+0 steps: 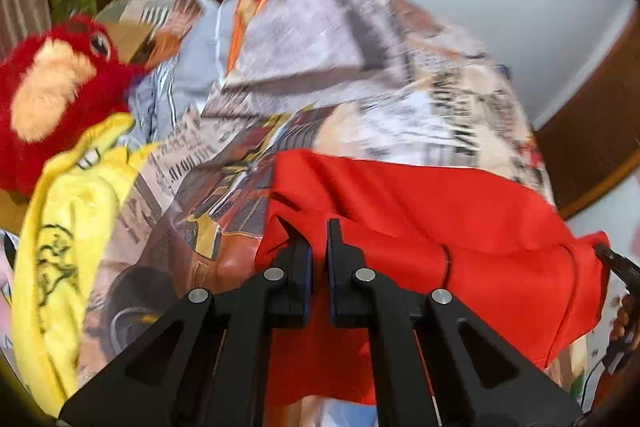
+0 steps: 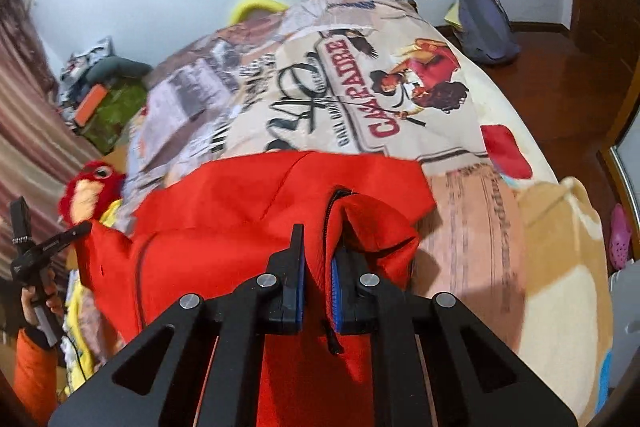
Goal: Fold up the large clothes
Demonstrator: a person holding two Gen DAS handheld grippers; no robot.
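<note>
A large red garment (image 1: 440,227) with a black zipper lies across the near end of a bed with a printed cover (image 1: 400,115). My left gripper (image 1: 319,247) is shut on the red garment's left edge, with cloth pinched between the jaws. My right gripper (image 2: 318,255) is shut on the garment (image 2: 240,219) at its right edge beside the zipper (image 2: 332,211), and a fold of cloth bunches over the right finger. The left gripper shows in the right wrist view (image 2: 76,229) at the garment's far left corner, held by a hand.
A red plush toy (image 1: 52,95) and a yellow garment (image 1: 68,227) lie at the bed's left side. A green and grey pile (image 2: 108,99) sits near the striped curtain. A blue backpack (image 2: 484,23) stands on the wooden floor. A beige blanket (image 2: 560,267) covers the bed's right part.
</note>
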